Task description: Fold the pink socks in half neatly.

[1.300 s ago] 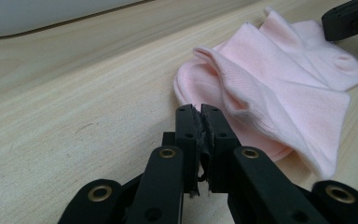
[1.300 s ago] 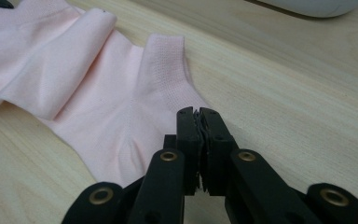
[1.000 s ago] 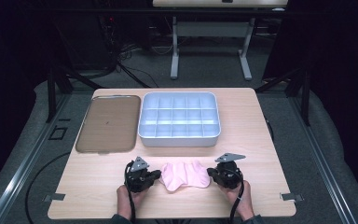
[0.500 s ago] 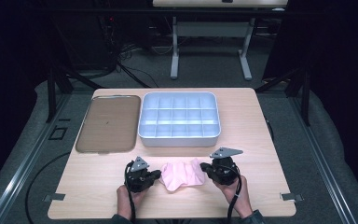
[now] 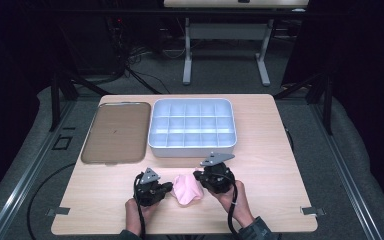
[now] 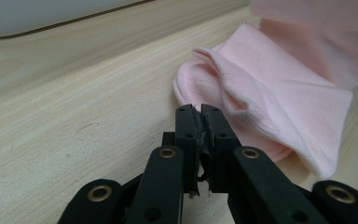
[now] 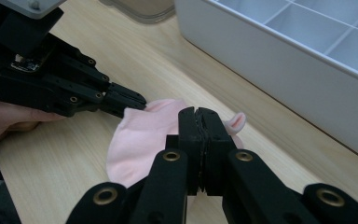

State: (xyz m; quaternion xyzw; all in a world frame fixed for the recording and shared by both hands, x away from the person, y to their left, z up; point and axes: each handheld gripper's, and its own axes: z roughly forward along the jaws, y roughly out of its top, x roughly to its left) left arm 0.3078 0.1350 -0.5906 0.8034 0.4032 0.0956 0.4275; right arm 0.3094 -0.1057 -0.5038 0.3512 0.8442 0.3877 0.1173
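Pink cloth [image 5: 187, 189] bunched between both tools, near table front edge

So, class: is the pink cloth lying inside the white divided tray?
No, the pink cloth lies on the wooden table, in front of the white divided tray.

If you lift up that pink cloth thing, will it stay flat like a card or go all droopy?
Probably droopy. The pink cloth already lies in soft folds and curled edges on the table, so it looks thin and floppy. It likely weighs very little for its size. Pushed, it would probably bunch up rather than slide whole, and it has no shape that could roll.
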